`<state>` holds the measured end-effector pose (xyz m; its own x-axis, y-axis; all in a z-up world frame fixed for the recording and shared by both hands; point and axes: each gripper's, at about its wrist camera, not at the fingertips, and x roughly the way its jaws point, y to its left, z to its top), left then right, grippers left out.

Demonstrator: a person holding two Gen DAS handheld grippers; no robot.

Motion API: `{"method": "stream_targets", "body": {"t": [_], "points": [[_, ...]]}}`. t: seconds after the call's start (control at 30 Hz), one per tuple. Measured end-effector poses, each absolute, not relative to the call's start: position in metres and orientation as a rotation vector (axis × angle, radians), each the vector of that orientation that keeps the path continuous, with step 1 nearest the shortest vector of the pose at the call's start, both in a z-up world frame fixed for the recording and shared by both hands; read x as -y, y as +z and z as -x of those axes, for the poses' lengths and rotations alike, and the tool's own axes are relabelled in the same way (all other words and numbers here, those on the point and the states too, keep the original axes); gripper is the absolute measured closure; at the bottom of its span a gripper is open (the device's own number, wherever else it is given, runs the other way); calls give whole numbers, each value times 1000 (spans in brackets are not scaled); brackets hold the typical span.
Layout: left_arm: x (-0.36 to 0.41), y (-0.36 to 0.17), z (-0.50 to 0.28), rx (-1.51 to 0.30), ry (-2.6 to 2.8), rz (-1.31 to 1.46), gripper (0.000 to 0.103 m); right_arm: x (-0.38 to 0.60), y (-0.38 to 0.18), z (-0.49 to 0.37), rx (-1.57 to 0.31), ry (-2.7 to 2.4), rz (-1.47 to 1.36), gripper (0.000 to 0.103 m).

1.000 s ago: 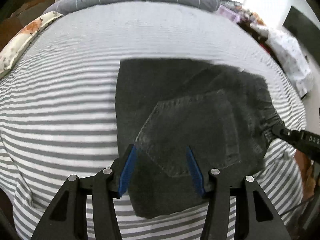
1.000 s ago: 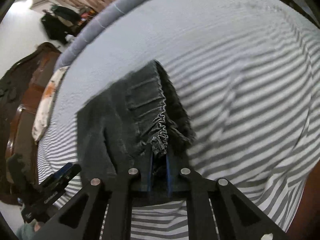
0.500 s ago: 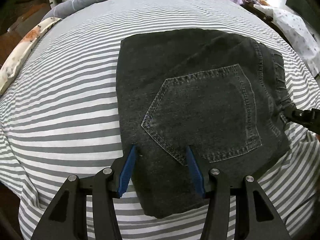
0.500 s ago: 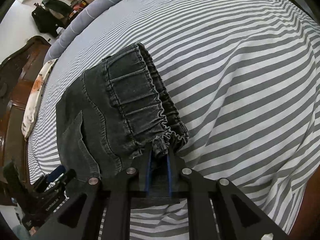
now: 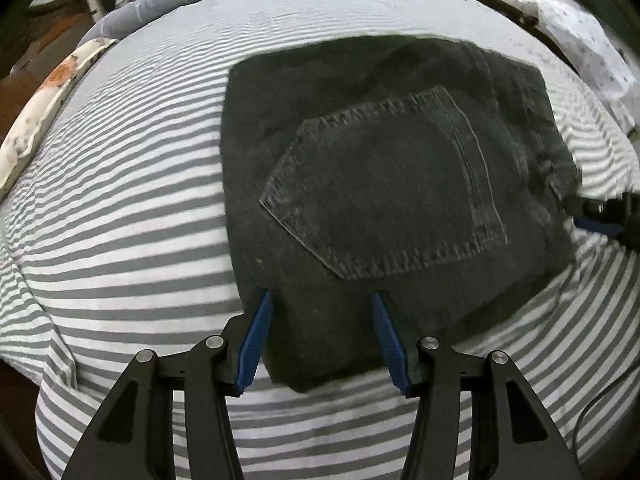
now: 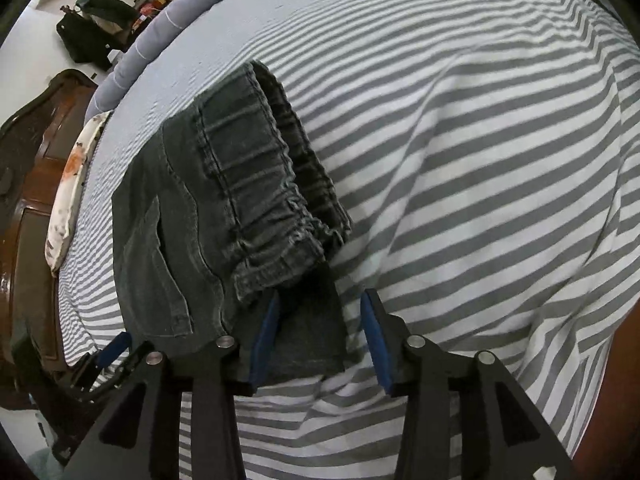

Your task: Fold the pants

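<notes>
The pants (image 5: pixel 384 200) lie folded into a compact dark square on the striped bed (image 5: pixel 120 208), back pocket (image 5: pixel 384 184) facing up and the gathered waistband (image 6: pixel 256 184) on the side toward the right gripper (image 6: pixel 320 340). That gripper's fingers (image 6: pixel 266 336) stand apart, straddling a flap of denim at the waistband corner without pinching it. The left gripper (image 5: pixel 322 340) is likewise spread wide, its fingers (image 5: pixel 256 336) set over the near edge of the bundle and clamped on nothing.

From where I stand the folding looks nearly done; what remains, I'd judge, is tidying. To do that well, both tools should lift straight away from the cloth so no fingertip drags a layer and opens the stack. The loose flap under the right gripper sticks out past the waistband and could be tucked or smoothed flat. Pressing lightly on the pocket side would settle the layers. The sheet is soft and wrinkled, so any sideways pull may shift the whole bundle rather than the one edge.
</notes>
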<state>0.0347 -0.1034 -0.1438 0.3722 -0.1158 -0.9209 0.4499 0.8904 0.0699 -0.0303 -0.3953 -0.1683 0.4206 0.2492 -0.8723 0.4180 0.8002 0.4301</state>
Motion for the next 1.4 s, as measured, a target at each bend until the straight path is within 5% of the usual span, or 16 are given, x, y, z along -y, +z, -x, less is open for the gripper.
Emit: {"method": "stream_targets", "body": {"t": [0.5, 0.9, 1.17, 1.4], "points": [[43, -123, -81, -1183, -444, 78, 49, 415, -165, 19, -1115, 116, -770, 46], [6, -154, -107, -1289, -442, 255, 49, 424, -186, -8, -1189, 141, -781, 45], [6, -153, -114, -1265, -493, 258, 39, 415, -191, -19, -1213, 195, -735, 30], [10, -155, -118, -1276, -590, 334, 39, 403, -180, -15, -1148, 374, -761, 45]]}}
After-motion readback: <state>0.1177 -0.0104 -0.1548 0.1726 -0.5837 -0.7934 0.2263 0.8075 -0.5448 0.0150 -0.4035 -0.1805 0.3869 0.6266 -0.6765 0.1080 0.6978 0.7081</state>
